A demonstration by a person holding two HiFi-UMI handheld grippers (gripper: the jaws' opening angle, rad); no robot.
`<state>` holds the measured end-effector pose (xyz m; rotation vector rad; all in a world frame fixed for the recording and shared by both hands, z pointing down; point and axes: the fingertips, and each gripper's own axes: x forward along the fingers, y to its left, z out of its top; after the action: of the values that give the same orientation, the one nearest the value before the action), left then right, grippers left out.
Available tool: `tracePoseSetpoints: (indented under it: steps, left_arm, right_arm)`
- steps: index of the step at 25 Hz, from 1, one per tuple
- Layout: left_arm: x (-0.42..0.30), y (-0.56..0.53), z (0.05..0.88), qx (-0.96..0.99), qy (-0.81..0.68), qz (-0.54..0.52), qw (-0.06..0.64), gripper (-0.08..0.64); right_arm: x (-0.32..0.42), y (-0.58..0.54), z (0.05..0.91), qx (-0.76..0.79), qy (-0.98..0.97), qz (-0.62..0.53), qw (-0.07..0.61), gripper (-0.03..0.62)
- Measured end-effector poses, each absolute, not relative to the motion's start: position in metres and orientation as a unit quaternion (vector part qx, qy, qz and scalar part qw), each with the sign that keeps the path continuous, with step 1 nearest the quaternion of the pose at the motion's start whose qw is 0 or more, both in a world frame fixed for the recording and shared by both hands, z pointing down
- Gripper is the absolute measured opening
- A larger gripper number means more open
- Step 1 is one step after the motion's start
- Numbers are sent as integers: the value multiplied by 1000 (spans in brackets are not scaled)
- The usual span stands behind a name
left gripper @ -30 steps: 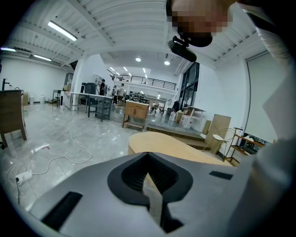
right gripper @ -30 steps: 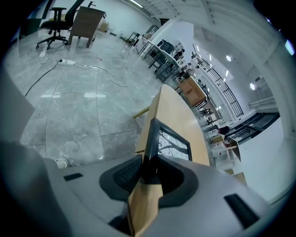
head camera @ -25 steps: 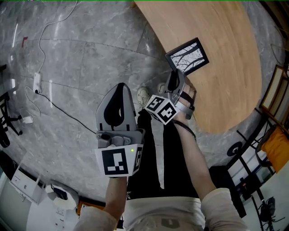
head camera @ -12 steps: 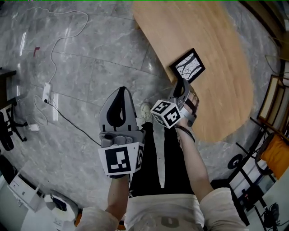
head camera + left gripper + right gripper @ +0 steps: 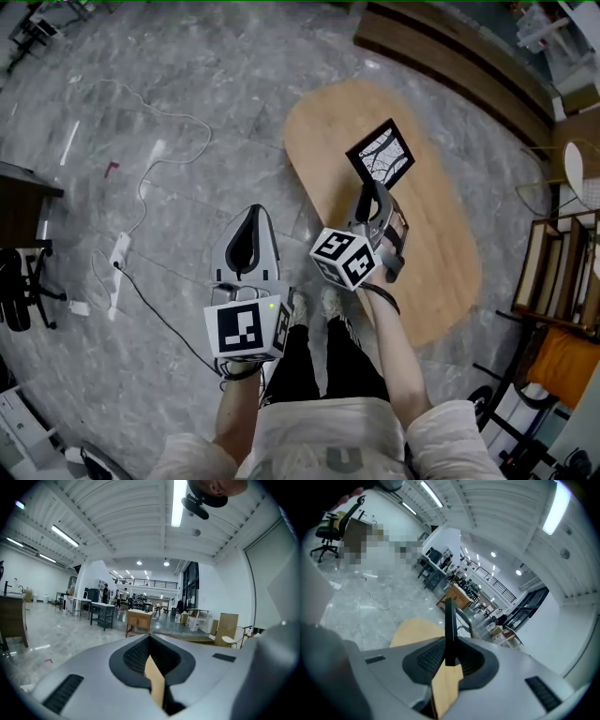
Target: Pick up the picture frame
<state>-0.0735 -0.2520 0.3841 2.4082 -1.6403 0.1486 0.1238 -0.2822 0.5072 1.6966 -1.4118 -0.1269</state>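
The picture frame (image 5: pixel 382 155) is black with a white, branch-patterned picture. It hangs tilted in the air above the oval wooden table (image 5: pixel 431 253). My right gripper (image 5: pixel 368 192) is shut on its lower edge. In the right gripper view the frame (image 5: pixel 450 630) stands edge-on as a thin dark bar pinched between the jaws of the right gripper (image 5: pixel 449 660), with the table (image 5: pixel 417 630) far below. My left gripper (image 5: pixel 248 225) hovers over the floor left of the table. Its jaws are together with nothing held, as the left gripper view also shows (image 5: pixel 151 667).
A white power strip (image 5: pixel 119 248) with a trailing cable lies on the marble floor at left. A dark desk (image 5: pixel 23 202) and an office chair (image 5: pixel 19 300) stand at the left edge. Wooden chairs (image 5: pixel 548 272) crowd the right side, and a long dark bench (image 5: pixel 450 52) runs behind the table.
Both grippers have risen well above the floor. The right one has carried the picture frame up off the table. The table now looks smaller and farther below.
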Motion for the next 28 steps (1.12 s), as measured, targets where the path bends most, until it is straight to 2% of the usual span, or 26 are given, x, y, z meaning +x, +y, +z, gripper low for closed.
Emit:
tracePoseSetpoints:
  steps: [9, 18, 28]
  left_arm:
    - [-85, -237, 249, 812, -582, -3, 46, 9]
    - [-99, -194, 214, 796, -603, -33, 32, 8]
    - [-102, -174, 222, 788, -614, -32, 34, 8]
  right_arm:
    - [102, -260, 298, 726, -619, -88, 285, 82]
    - [64, -188, 230, 684, -726, -5, 74, 83]
    - [53, -161, 227, 653, -757, -6, 37, 83]
